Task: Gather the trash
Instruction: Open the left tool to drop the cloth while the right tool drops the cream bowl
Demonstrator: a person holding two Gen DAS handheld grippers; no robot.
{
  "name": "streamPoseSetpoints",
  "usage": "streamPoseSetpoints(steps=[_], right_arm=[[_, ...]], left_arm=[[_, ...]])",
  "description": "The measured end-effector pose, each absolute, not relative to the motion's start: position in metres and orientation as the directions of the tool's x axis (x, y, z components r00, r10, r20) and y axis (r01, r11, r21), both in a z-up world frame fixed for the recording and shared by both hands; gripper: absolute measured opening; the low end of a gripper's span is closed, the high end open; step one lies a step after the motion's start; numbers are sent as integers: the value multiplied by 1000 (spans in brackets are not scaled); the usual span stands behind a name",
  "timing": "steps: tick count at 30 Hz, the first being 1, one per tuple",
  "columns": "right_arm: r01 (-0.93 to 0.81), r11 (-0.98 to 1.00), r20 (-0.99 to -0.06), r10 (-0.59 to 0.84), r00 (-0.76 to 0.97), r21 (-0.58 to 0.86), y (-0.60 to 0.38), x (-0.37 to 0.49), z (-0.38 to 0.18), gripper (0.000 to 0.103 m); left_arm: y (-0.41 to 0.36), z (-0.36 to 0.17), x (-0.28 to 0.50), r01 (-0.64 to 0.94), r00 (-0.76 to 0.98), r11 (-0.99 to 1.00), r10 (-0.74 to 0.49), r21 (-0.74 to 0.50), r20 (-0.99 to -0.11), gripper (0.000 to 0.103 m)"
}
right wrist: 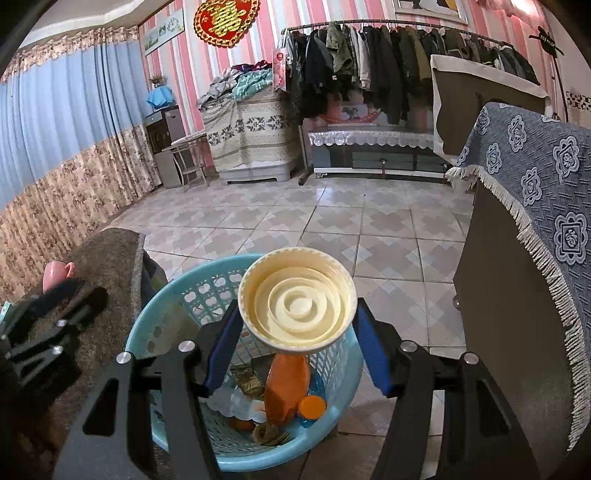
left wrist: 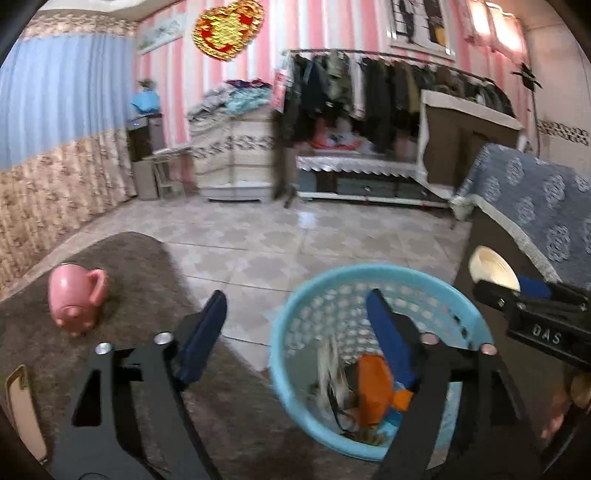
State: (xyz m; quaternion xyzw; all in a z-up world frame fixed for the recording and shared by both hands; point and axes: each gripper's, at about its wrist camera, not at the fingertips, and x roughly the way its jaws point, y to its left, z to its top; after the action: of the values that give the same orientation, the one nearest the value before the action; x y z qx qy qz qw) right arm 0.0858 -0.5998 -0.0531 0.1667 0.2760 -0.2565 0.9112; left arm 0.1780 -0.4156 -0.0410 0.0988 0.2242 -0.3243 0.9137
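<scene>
We see a cream plastic lid (right wrist: 297,300), ribbed in concentric rings on its inner face, clamped at its rim between the blue pads (right wrist: 373,352) of the right tool (right wrist: 295,347), which holds it up directly above the light blue basket (right wrist: 173,306). Inside the basket lie an orange bottle (right wrist: 287,384) with its orange cap (right wrist: 312,406), some crumpled wrappers and other scraps we cannot make out. In the left wrist view the same lid (left wrist: 493,267) shows at the right edge in the right tool (left wrist: 517,286), whose black body carries white letters reading "DAS". The left tool (left wrist: 295,328) hangs with its jaws wide apart and nothing between them, one pad over the shaggy brown rug (left wrist: 122,266) and the other over the basket (left wrist: 295,317). A pink mug (left wrist: 75,299) lies tipped on its side on the rug, well apart from the basket. The basket stands at the rug's edge where the tiled floor (right wrist: 332,218) begins; beyond it the tiles run open toward the far wall. Close on the right rises a brown cabinet side (right wrist: 517,332) under a fringed blue-grey cloth (right wrist: 546,177). A red and gold ornament (right wrist: 226,20) hangs on the striped wall; we cannot read its character.
</scene>
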Motion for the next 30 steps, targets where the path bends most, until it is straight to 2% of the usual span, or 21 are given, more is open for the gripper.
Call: streamPoseSetpoints(steps=[1, 3, 5, 14, 17, 19, 20, 21, 26, 30], right_arm=[[558, 814, -591, -374, 715, 159, -598, 88, -54, 60], [552, 819, -594, -369, 714, 154, -595, 94, -55, 60], [542, 828, -597, -365, 714, 142, -590, 101, -57, 60], [520, 843, -615, -339, 711, 137, -576, 129, -69, 61], [520, 846, -603, -355, 715, 119, -569, 135, -67, 79], [511, 853, -599, -354, 718, 109, -563, 135, -67, 80], [507, 855, -596, -352, 721, 108, -561, 135, -65, 82], [505, 857, -593, -353, 724, 106, -560, 136, -62, 89], [462, 881, -549, -337, 765, 103, -543, 128, -47, 98], [379, 920, -534, -272, 800, 100, -519, 119, -35, 98]], left_arm=[[-411, -38, 183, 631, 690, 775, -544, 28, -478, 81], [-401, -35, 188, 600, 714, 800, -519, 27, -470, 91], [-388, -30, 193, 570, 736, 821, -498, 23, -458, 96], [-343, -21, 206, 477, 789, 879, -429, -3, -440, 97], [-329, -17, 203, 455, 803, 891, -411, -2, -432, 97], [-317, -10, 198, 435, 820, 900, -392, 10, -417, 97], [-313, -8, 195, 427, 828, 904, -382, 20, -410, 97], [-306, -4, 190, 412, 842, 911, -365, 36, -398, 97], [-265, 17, 170, 353, 879, 934, -309, 60, -362, 98], [-222, 31, 150, 289, 901, 956, -259, 37, -349, 98]])
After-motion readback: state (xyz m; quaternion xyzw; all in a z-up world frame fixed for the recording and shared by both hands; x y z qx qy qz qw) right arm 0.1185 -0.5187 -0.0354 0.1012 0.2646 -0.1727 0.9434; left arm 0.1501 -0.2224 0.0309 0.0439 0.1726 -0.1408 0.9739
